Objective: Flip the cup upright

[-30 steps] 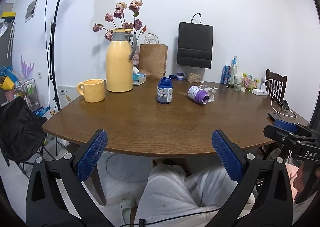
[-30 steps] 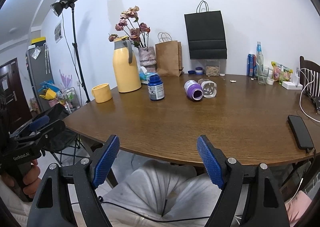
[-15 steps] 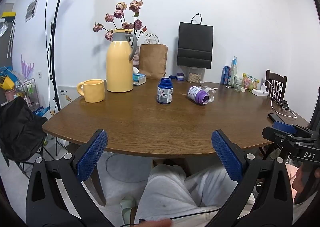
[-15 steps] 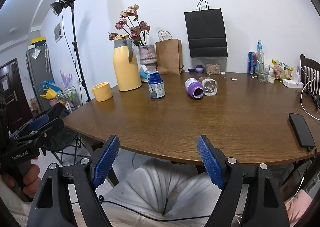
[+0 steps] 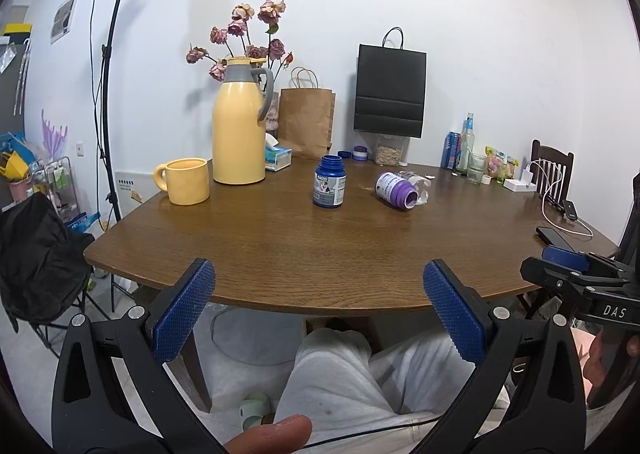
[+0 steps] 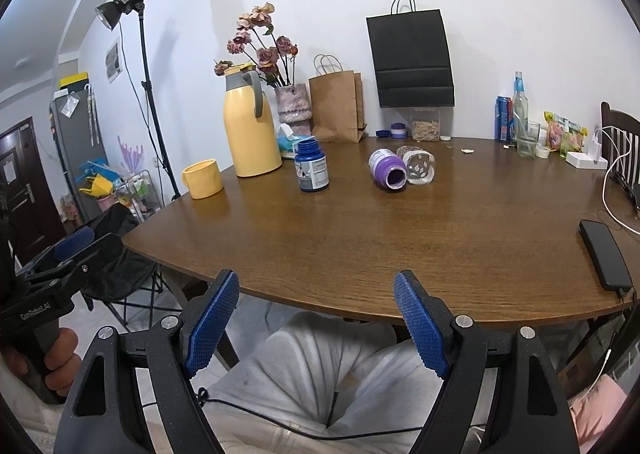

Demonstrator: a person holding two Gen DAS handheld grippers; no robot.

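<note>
- Both grippers hang low, short of the near edge of the wooden table (image 5: 320,250), above the person's lap in pale trousers (image 6: 304,370).
- The left gripper (image 5: 319,308) has its blue-padded jaws spread wide, with nothing between them.
- The right gripper (image 6: 316,320) is the same story: jaws wide apart, empty.
- The cup to be flipped looks to be the clear glass cup (image 6: 418,170), lying on its side past the table's middle, well away from both grippers.
- It is touching or just beside a purple bottle (image 6: 386,169), also on its side, open mouth towards the cameras.
- In the left wrist view the purple bottle hides most of the glass cup (image 5: 418,184); only a clear sliver shows behind it.
- To the left of that pair, a blue bottle (image 5: 329,182) stands upright, apart from them.
- Further left, a tall yellow thermos (image 5: 239,126) stands with a yellow mug (image 5: 186,181) just beside it, mug upright, mouth up.
- Behind them, against the wall: dried pink flowers (image 6: 262,44) in a vase, a brown paper bag (image 5: 307,122) and a black paper bag (image 5: 390,92).
- On the right of the table, a black phone (image 6: 605,254) lies flat near the edge, a cable plugged into it.
- A fingertip (image 5: 272,434) pokes into the bottom of the left wrist view.
</note>
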